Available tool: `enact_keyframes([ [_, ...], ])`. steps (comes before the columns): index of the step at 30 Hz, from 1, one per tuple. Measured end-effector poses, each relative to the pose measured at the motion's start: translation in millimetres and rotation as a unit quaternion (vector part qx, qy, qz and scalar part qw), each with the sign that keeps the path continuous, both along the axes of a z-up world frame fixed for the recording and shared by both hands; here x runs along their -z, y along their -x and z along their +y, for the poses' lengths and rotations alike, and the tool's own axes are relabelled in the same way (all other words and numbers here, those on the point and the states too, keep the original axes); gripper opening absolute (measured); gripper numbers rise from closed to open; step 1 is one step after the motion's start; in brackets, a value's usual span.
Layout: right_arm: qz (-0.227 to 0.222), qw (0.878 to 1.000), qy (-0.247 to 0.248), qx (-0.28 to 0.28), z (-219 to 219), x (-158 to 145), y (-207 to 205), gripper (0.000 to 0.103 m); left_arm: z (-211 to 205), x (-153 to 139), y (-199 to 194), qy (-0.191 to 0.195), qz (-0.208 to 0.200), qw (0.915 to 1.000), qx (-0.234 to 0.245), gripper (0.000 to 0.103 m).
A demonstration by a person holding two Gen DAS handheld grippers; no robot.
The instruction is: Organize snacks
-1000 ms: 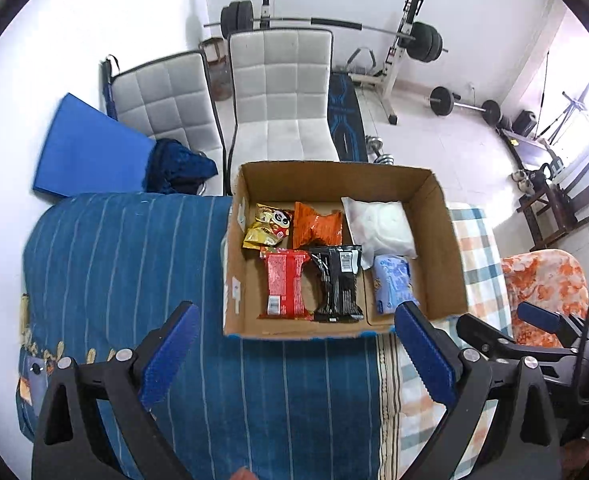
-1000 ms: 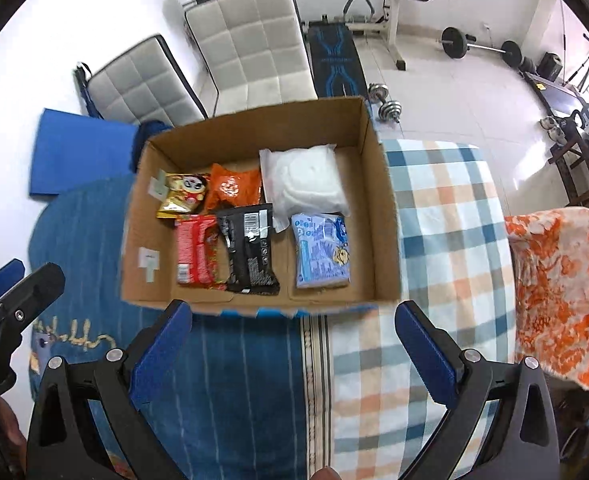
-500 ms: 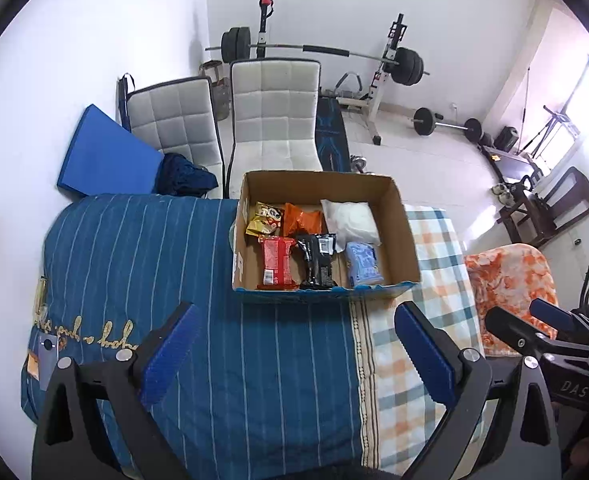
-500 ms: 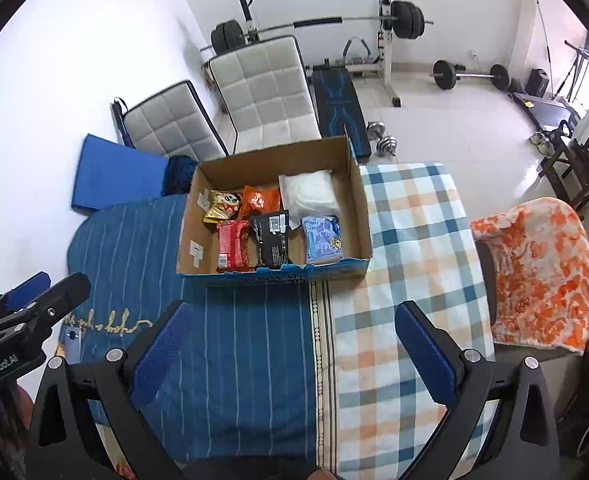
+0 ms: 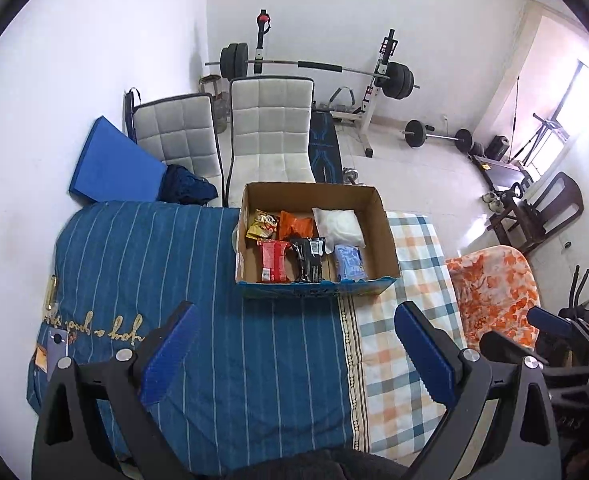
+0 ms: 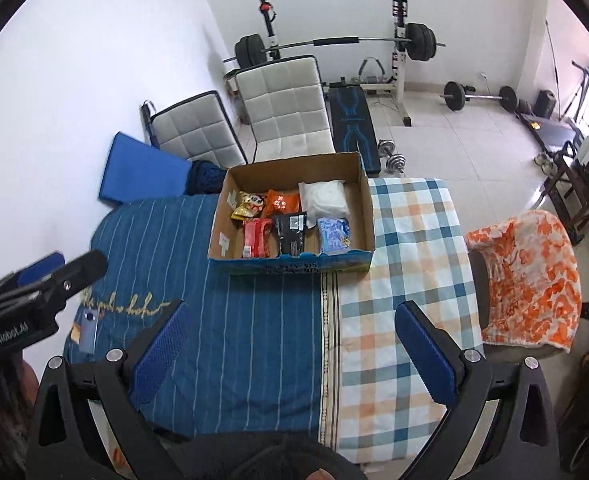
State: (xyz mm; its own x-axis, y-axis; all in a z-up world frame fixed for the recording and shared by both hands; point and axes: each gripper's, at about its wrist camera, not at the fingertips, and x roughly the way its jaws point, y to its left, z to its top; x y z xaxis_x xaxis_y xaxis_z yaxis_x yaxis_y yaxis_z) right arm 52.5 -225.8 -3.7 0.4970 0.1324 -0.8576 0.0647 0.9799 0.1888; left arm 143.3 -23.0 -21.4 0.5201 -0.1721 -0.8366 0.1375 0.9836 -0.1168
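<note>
Your left claw (image 5: 294, 344) and right claw (image 6: 290, 340) are both spread wide and hold nothing, above the striped blue bedcover (image 5: 154, 264). The cardboard box (image 5: 386, 236) sits on the bed well ahead of both. Inside it, six snack packets (image 6: 290, 234) lie in two rows.

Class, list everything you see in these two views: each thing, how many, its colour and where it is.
box: 1, brown, on bed
snacks: 6, yellow, orange, white, red, black, blue, in box
bed: 1, blue striped and checked cover
phone: 1, blue, bed's left edge
chairs: 2, white, behind bed
mat: 1, blue, against wall
barbell: 1, on rack, far wall
blanket: 1, orange-white, right of bed
left claw: 1, blue pads, open
right claw: 1, blue pads, open
</note>
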Motion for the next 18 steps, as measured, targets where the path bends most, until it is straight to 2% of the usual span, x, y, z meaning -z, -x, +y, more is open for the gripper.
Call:
enact_keyframes([
  [5,-0.013,1.0,0.023,-0.004,7.8,-13.9,9.9,0.103,-3.9,-10.7,10.0,-0.009,-0.015,0.9998,0.005,0.1],
  [11,-0.043,0.996,0.072,0.023,4.7,-28.4,4.4,0.103,-4.6,-12.2,7.5,-0.024,-0.031,0.9992,-0.006,0.1],
  [18,-0.05,0.995,0.077,0.032,1.8,-29.0,-11.5,0.103,-6.9,-15.7,-0.7,-0.031,-0.048,0.9983,-0.012,0.1],
])
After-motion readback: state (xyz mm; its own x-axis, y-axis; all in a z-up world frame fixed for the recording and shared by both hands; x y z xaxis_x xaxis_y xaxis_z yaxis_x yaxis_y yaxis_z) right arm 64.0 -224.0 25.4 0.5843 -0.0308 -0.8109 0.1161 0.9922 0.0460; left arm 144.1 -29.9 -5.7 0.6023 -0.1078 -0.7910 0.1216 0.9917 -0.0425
